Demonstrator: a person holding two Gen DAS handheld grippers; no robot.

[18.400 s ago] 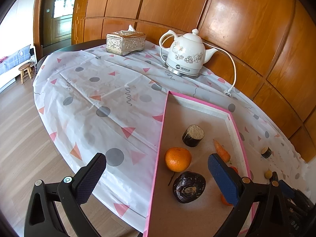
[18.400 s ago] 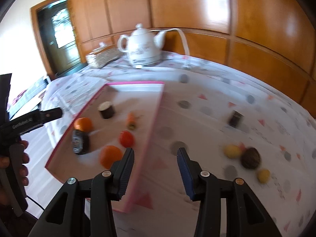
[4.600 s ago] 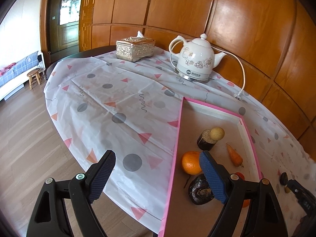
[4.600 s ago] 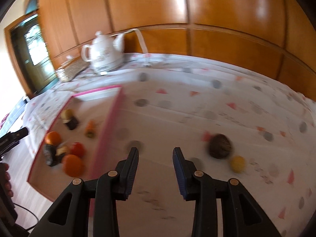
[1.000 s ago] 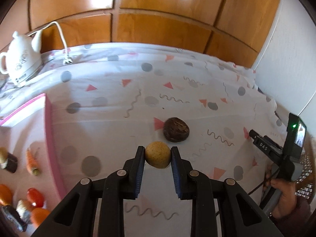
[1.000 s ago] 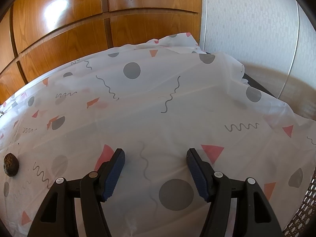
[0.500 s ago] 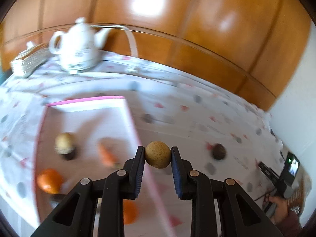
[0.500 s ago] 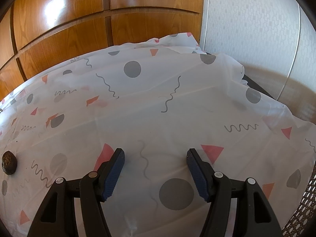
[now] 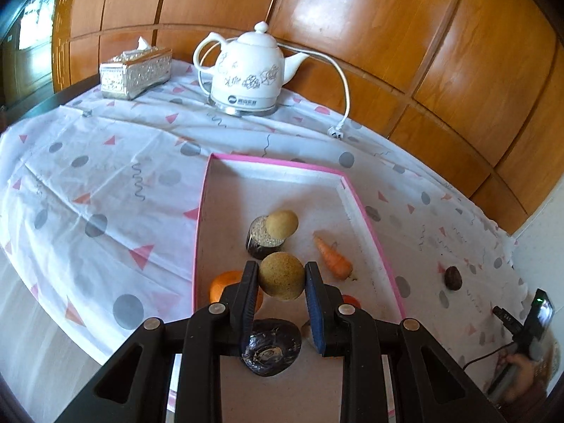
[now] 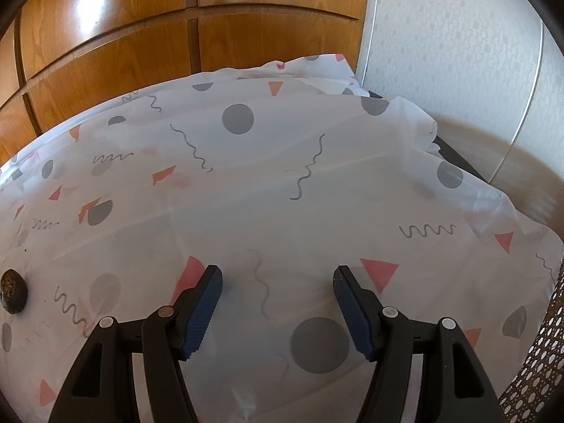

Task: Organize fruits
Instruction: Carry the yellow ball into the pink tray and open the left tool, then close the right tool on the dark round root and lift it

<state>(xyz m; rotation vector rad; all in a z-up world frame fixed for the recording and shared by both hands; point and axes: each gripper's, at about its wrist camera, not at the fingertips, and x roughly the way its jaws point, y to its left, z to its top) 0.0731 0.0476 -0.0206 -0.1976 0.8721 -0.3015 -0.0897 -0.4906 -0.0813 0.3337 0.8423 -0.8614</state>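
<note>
My left gripper (image 9: pixel 282 283) is shut on a round yellow-brown fruit (image 9: pixel 281 279) and holds it above the pink-rimmed tray (image 9: pixel 271 163). In the tray lie a similar yellow fruit (image 9: pixel 282 223) on a dark cut piece (image 9: pixel 262 241), a carrot (image 9: pixel 333 258), an orange (image 9: pixel 225 287), a dark wrinkled fruit (image 9: pixel 271 347) and a red fruit (image 9: pixel 350 300). A dark round fruit (image 9: pixel 453 277) lies on the cloth right of the tray; it also shows in the right wrist view (image 10: pixel 13 290). My right gripper (image 10: pixel 276 305) is open and empty over the tablecloth.
A white kettle (image 9: pixel 248 72) with its cord and a silver tissue box (image 9: pixel 135 70) stand at the back of the table. Wood panelling (image 9: pixel 387 35) runs behind. The table edge and a wicker chair (image 10: pixel 539 363) are at the right in the right wrist view.
My left gripper has swung left with the yellow fruit, from over the tray's right rim to over the tray's near middle. The right gripper has stayed still and open.
</note>
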